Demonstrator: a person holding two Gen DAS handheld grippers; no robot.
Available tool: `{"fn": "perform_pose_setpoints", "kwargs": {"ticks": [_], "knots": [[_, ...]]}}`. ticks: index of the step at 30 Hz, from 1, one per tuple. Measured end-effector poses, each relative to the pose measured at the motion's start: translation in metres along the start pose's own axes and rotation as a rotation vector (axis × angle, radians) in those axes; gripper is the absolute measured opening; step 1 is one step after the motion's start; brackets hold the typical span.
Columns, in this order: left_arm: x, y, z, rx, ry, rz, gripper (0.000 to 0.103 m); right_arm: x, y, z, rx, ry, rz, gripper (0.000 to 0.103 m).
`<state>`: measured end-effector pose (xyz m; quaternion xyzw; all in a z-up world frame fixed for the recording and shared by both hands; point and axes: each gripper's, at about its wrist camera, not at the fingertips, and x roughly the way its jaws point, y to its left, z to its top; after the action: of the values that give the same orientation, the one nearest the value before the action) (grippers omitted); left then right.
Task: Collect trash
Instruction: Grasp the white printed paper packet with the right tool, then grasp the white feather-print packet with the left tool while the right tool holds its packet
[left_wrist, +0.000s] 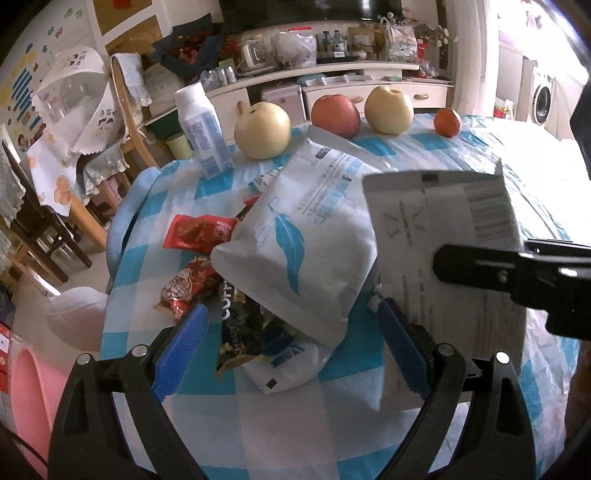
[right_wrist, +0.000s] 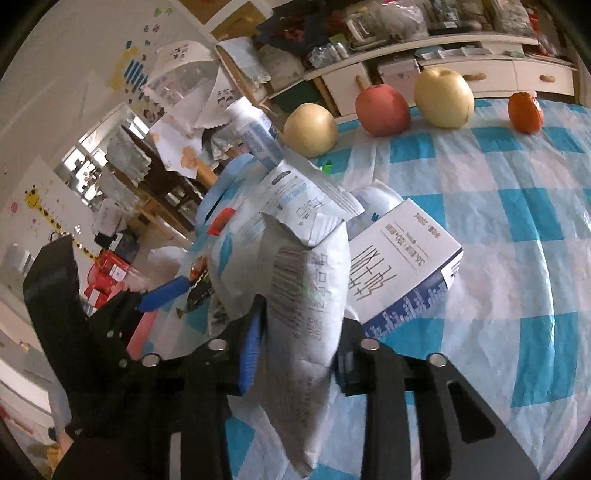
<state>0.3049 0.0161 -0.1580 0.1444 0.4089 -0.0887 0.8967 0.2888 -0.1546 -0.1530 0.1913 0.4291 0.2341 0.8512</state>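
Observation:
A pile of trash lies on the blue-checked tablecloth (left_wrist: 258, 424): a white bag with a blue feather (left_wrist: 303, 240), a black coffee wrapper (left_wrist: 247, 332), red snack wrappers (left_wrist: 199, 232). My left gripper (left_wrist: 291, 350) is open, its blue pads either side of the coffee wrapper. My right gripper (right_wrist: 299, 354) is shut on a white printed bag (right_wrist: 310, 295) and holds it up; that bag also shows at the right of the left wrist view (left_wrist: 450, 251). A white and blue carton (right_wrist: 402, 258) lies just behind it.
Two yellow pears (left_wrist: 262, 129), a red apple (left_wrist: 335, 115) and an orange (left_wrist: 447, 122) line the table's far edge, beside a white bottle (left_wrist: 201, 129). A pink bin (left_wrist: 29, 391) stands at the lower left. Chairs and a cluttered cabinet stand beyond.

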Motion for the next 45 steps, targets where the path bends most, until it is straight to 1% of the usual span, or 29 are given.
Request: {"fn": "perform_pose_setpoints", "kwargs": {"ticks": [2,5,7,9,15,16,19,21,24,26,29,35,39,41,43,45], "knots": [[-0.002,0.001,0.001,0.017,-0.016,0.019,0.093,-0.007,-0.002,-0.002,-0.012,-0.006,0.003,0.022],[-0.003,0.004,0.004,0.058,-0.037,0.058,0.093,-0.017,-0.008,-0.003,-0.006,-0.022,0.005,0.020],[-0.001,0.005,0.005,0.103,-0.046,0.089,0.093,-0.025,-0.018,-0.001,0.020,-0.034,0.010,0.019],[0.003,0.003,0.008,0.139,-0.045,0.080,0.093,-0.030,-0.027,0.000,0.050,-0.037,0.023,0.019],[0.019,-0.016,0.022,0.237,-0.048,-0.028,0.093,-0.035,-0.039,-0.002,0.091,-0.028,0.039,0.019],[0.022,-0.018,0.023,0.246,-0.046,-0.033,0.093,-0.034,-0.041,-0.003,0.097,-0.020,0.044,0.019],[0.028,-0.021,0.025,0.262,-0.042,-0.014,0.093,-0.035,-0.049,-0.003,0.135,-0.009,0.072,0.019],[0.029,-0.018,0.029,0.244,-0.047,-0.018,0.093,-0.035,-0.054,-0.005,0.161,-0.003,0.090,0.019],[0.029,-0.012,0.034,0.208,-0.068,-0.004,0.093,-0.035,-0.058,-0.006,0.184,0.005,0.108,0.019],[0.031,-0.010,0.036,0.185,-0.070,-0.022,0.093,-0.035,-0.058,-0.006,0.186,0.008,0.112,0.019],[0.036,-0.013,0.037,0.173,-0.066,-0.027,0.093,-0.036,-0.056,-0.008,0.179,0.012,0.115,0.019],[0.040,-0.009,0.039,0.101,-0.069,-0.075,0.093,-0.032,-0.055,-0.008,0.180,0.026,0.124,0.019],[0.042,-0.003,0.041,0.026,-0.059,-0.111,0.093,-0.032,-0.054,-0.009,0.178,0.027,0.120,0.019],[0.043,-0.002,0.042,-0.001,-0.054,-0.117,0.091,-0.032,-0.054,-0.009,0.176,0.027,0.117,0.019],[0.041,-0.003,0.041,-0.008,-0.055,-0.116,0.086,-0.033,-0.053,-0.009,0.172,0.025,0.112,0.020],[0.039,-0.003,0.040,-0.017,-0.055,-0.112,0.084,-0.033,-0.052,-0.010,0.169,0.023,0.108,0.020]]}}
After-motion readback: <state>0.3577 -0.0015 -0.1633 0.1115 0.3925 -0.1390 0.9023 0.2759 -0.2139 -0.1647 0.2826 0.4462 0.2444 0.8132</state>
